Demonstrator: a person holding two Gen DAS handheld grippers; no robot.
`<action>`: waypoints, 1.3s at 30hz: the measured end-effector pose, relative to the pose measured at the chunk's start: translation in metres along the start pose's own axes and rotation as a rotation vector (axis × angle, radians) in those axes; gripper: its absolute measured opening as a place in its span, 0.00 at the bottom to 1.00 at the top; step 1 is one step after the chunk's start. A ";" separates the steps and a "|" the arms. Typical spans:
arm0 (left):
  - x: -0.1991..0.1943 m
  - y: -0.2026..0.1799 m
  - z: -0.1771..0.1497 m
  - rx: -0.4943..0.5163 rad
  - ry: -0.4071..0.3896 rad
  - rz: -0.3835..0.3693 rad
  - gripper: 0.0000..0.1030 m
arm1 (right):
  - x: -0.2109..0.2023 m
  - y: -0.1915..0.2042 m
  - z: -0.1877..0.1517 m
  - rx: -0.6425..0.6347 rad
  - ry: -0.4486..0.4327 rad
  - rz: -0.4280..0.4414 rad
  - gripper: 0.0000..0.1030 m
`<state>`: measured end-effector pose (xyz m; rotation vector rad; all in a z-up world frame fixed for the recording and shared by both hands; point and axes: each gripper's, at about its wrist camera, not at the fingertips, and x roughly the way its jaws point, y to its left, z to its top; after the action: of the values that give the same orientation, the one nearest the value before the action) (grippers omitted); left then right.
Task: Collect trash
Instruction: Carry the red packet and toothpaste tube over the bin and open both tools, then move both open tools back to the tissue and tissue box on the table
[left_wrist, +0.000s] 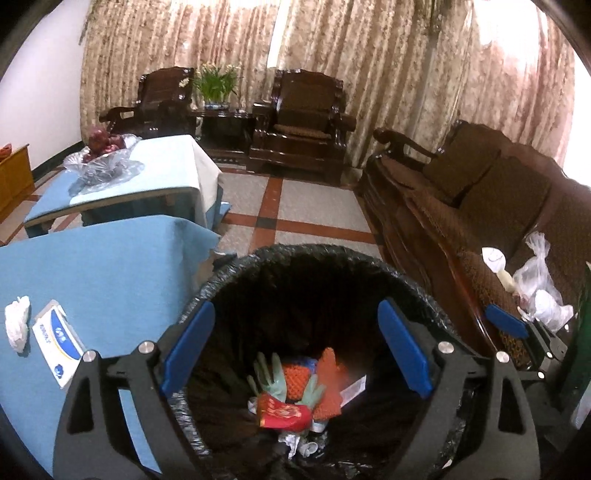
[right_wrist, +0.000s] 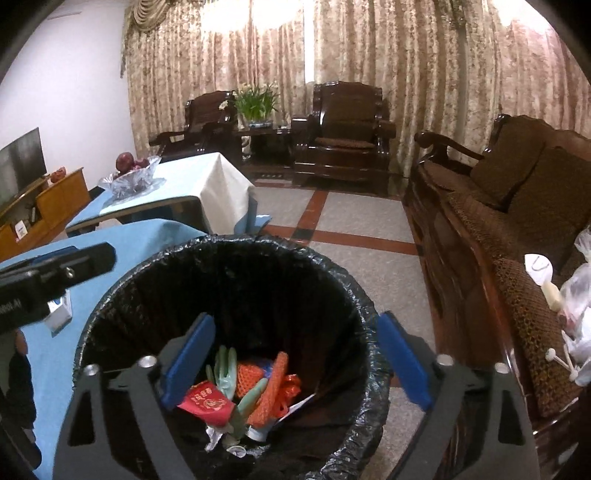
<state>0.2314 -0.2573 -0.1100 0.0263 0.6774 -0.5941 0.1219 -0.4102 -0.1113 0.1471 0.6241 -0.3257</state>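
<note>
Both grippers hang over the bin (left_wrist: 314, 280), which stands between the bench (left_wrist: 110, 266) and the sofa (left_wrist: 480, 206), probably so both sides are within reach. The left gripper (left_wrist: 297, 350) and right gripper (right_wrist: 297, 360) each have fingers spread apart with nothing between them. Collected trash, a red packet (left_wrist: 282, 415) and a green glove (left_wrist: 273, 376), lies at the bin's bottom. A crumpled tissue (left_wrist: 17, 323) remains on the bench at 9 o'clock; plastic bags (left_wrist: 539, 291) sit on the sofa at 3 o'clock.
</note>
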 end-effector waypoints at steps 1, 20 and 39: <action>-0.003 0.002 0.001 -0.002 -0.007 0.005 0.86 | -0.001 -0.001 0.000 0.004 -0.001 0.003 0.92; -0.112 0.091 -0.011 -0.046 -0.141 0.203 0.87 | -0.035 0.082 0.012 -0.075 -0.052 0.161 0.94; -0.190 0.227 -0.054 -0.165 -0.164 0.474 0.87 | -0.030 0.231 0.011 -0.205 -0.072 0.382 0.94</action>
<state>0.2011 0.0407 -0.0769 -0.0155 0.5337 -0.0823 0.1845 -0.1879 -0.0756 0.0556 0.5415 0.1018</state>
